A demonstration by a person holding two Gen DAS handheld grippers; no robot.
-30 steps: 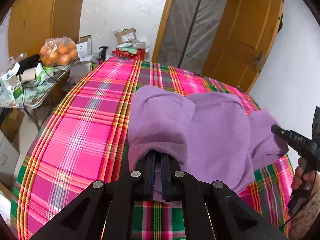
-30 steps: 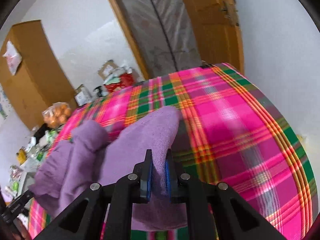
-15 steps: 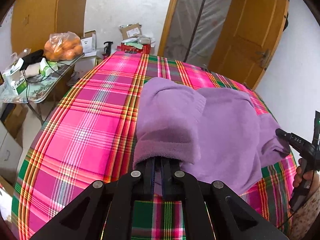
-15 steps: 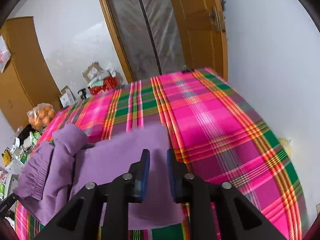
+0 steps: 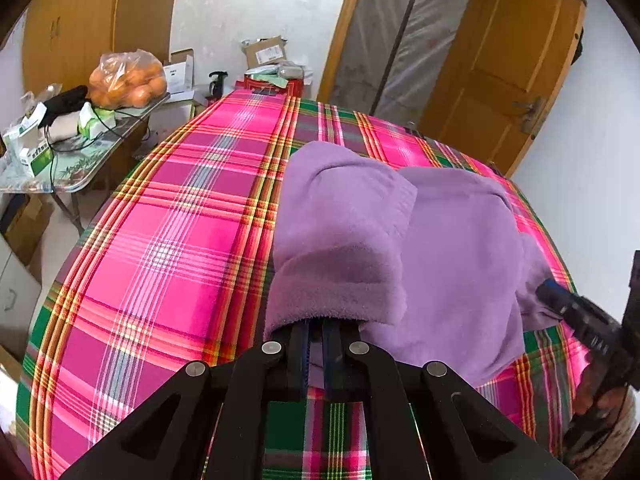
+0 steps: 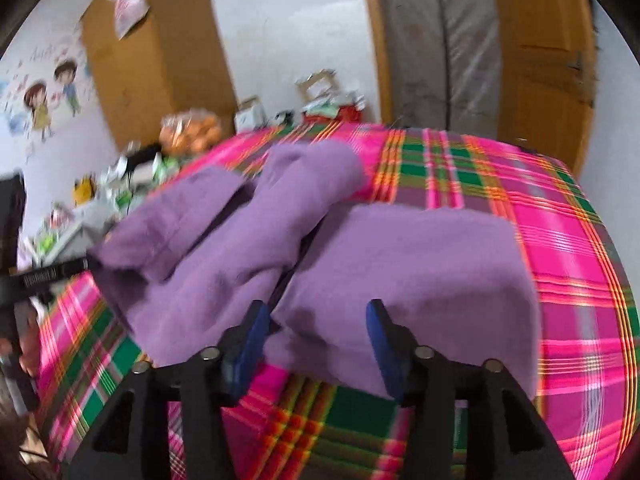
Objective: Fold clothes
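While I watch both wrist views, this is what I read:
Left tongs (image 5: 316, 328): pinched tight on a raised fold of the purple fleece garment (image 5: 400, 248), the cloth draping over their tips.
Right tongs (image 6: 316, 316): jaws have just been opening and stand wide, blue pads (image 6: 378, 328) just clear of the near edge, nothing pressed between them.
Garment: lies partly folded on the pink and green plaid bedcover (image 5: 168, 240), right half flat, left half bunched.
Background: bag of oranges (image 5: 128, 80) on a cluttered side counter (image 5: 76, 172); wooden door (image 5: 508, 72) beyond.
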